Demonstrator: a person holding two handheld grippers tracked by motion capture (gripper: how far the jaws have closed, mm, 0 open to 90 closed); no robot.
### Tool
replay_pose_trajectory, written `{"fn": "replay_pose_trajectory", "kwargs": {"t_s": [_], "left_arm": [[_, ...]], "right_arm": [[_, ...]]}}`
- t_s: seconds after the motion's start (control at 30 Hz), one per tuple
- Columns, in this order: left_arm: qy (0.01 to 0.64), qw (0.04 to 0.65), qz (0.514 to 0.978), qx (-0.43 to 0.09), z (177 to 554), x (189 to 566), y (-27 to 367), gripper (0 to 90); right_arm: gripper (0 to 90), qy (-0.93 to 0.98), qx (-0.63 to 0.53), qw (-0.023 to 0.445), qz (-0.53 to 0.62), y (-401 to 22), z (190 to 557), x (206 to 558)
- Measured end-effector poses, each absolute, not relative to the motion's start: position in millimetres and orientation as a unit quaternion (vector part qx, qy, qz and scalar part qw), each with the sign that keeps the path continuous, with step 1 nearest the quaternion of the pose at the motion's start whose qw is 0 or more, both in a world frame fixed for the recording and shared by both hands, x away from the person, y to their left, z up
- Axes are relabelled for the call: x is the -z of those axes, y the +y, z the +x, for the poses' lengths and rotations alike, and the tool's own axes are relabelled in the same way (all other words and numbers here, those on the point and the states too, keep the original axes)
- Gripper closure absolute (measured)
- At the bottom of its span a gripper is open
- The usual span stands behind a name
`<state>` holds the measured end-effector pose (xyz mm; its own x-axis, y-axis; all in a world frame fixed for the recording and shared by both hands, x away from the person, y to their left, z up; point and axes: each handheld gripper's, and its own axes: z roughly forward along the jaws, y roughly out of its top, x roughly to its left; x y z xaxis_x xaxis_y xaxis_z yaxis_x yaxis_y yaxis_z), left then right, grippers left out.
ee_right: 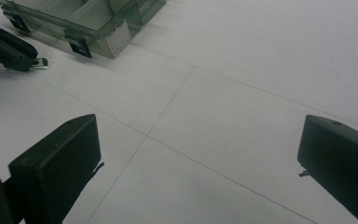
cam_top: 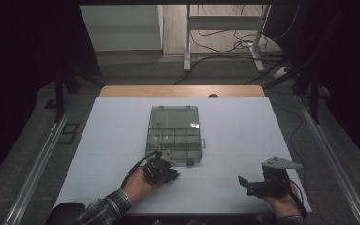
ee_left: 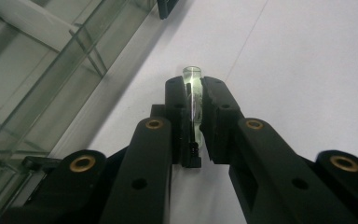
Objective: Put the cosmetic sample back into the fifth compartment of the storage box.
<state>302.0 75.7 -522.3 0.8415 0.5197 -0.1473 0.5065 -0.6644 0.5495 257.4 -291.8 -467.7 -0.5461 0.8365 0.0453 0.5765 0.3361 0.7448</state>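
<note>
My left gripper [ee_left: 193, 88] is shut on a small clear glass vial [ee_left: 194, 100], which lies lengthwise between the pads with its rim poking past the tips. In the high view the left gripper [cam_top: 172, 175] sits low over the white table just in front of the clear compartment box [cam_top: 174, 136]. The box's lid is folded back and its near wall [ee_left: 42, 70] runs along the left of the left gripper view. My right gripper [cam_top: 244, 182] rests at the front right of the table, jaws wide apart. In the right gripper view, bare table shows between the right gripper's [ee_right: 199, 123] fingers.
The white table [cam_top: 243, 126] has free room right of the box and between the two hands. The box's latches [ee_right: 80, 46] face the front edge. The left gripper [ee_right: 9, 49] appears at the right gripper view's upper left. Behind the table are a desk frame and cables on the floor.
</note>
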Motion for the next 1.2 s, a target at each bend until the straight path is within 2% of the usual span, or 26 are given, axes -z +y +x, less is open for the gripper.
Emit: {"fn": "replay_pose_trajectory", "kwargs": {"t_s": [0.2,1.2], "left_arm": [[0.286,0.309,0.907,-0.008,301,517,76,81.1],[0.314,0.340,0.884,-0.056,317,479,113,81.1]], "right_arm": [[0.0,0.798,-0.370,0.178,0.442,-292,257,468],[0.0,0.799,-0.368,0.177,0.441,-291,257,468]]}}
